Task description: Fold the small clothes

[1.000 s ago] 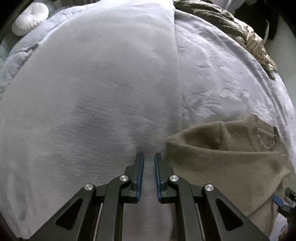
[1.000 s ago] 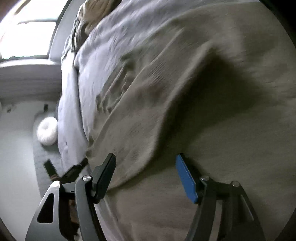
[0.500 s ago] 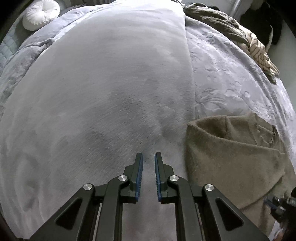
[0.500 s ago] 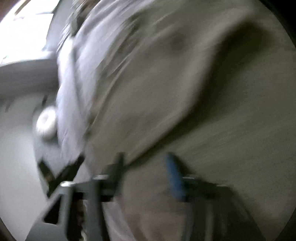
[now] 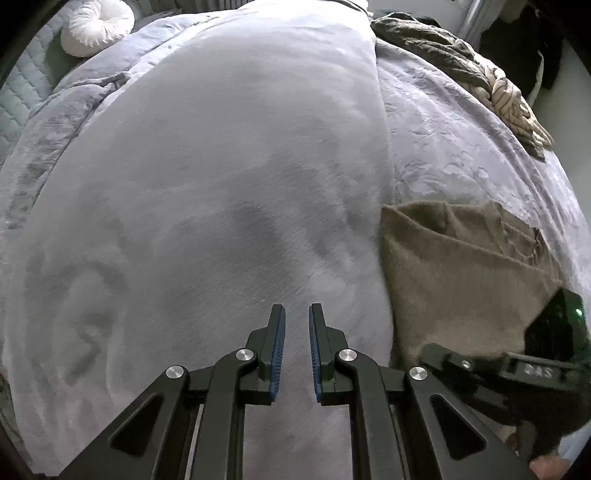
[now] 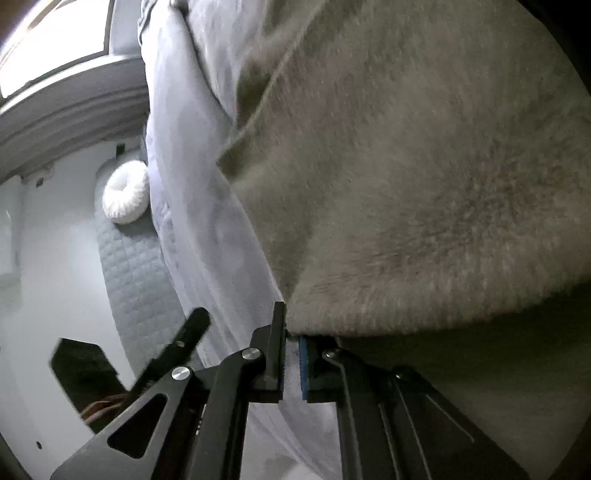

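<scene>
A tan fuzzy garment (image 5: pixel 458 280) lies partly folded on the grey bed cover (image 5: pixel 207 206), to the right of my left gripper (image 5: pixel 296 314). The left gripper is empty, its jaws nearly closed with a narrow gap, hovering over bare cover. The right gripper shows at the lower right of the left wrist view (image 5: pixel 436 354), at the garment's near edge. In the right wrist view the right gripper (image 6: pixel 291 332) is shut on the near corner of the tan garment (image 6: pixel 424 184), which fills most of that view.
A white round cushion (image 5: pixel 98 26) lies at the bed's far left, also in the right wrist view (image 6: pixel 125 195). A pile of dark and striped clothes (image 5: pixel 480 74) sits at the far right edge of the bed. A quilted grey headboard (image 6: pixel 136 273) borders the bed.
The right gripper closed from wide open onto the garment's corner. The left gripper drew back and left, away from the garment.
</scene>
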{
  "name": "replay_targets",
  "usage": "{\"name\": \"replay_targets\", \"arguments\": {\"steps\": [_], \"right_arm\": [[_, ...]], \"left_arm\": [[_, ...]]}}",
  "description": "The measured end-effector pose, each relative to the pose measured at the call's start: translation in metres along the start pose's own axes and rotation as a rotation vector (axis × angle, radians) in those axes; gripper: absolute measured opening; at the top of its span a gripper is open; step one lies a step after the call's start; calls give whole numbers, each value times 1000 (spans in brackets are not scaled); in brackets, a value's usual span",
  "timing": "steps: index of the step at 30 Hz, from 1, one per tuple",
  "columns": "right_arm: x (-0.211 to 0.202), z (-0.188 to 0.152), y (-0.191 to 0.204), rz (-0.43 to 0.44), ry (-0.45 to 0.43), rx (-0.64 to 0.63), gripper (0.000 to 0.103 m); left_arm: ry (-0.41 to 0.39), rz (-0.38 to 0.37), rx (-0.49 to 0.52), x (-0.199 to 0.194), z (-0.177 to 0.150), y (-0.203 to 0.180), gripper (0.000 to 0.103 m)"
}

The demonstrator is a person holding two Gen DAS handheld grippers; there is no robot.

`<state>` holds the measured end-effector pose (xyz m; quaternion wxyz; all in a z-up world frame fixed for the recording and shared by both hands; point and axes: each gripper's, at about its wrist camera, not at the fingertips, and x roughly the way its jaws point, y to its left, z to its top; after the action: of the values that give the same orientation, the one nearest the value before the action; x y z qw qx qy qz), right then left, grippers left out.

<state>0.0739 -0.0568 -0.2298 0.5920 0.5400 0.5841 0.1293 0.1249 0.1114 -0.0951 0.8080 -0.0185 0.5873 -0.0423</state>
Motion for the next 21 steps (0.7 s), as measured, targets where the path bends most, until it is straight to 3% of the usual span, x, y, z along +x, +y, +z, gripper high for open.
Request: {"name": "replay_targets", "arguments": {"steps": [6, 7, 9, 10, 11, 13, 14, 15, 17, 21], "right_arm": [[-6, 0, -2, -54, 45, 10, 11], [-18, -2, -2, -73, 48, -14, 17], [-42, -4, 2, -112, 33, -75, 39], [-57, -5, 2, -134, 14, -98, 56], [-71, -6, 1, -148, -4, -113, 61], [-102, -8, -5, -184, -45, -124, 61], [-116, -8, -10, -199, -65, -120, 61], [-135, -7, -16, -224, -106, -107, 61], [-169, -1, -25, -259, -196, -84, 61], [-237, 22, -48, -329, -419, 2, 58]], "left_arm": [[22, 47, 11, 2, -9, -7, 14], [24, 48, 14, 2, -10, -10, 14], [27, 52, 28, 3, -13, -19, 14], [33, 52, 35, 2, -14, -23, 14], [41, 46, 40, 3, -16, -29, 14], [44, 30, 45, 2, -19, -39, 15], [39, 33, 52, 0, -20, -46, 33], [29, 37, 57, -2, -22, -52, 72], [-24, 35, 64, -12, -25, -66, 101], [-52, 36, 99, -23, -31, -95, 101]]}}
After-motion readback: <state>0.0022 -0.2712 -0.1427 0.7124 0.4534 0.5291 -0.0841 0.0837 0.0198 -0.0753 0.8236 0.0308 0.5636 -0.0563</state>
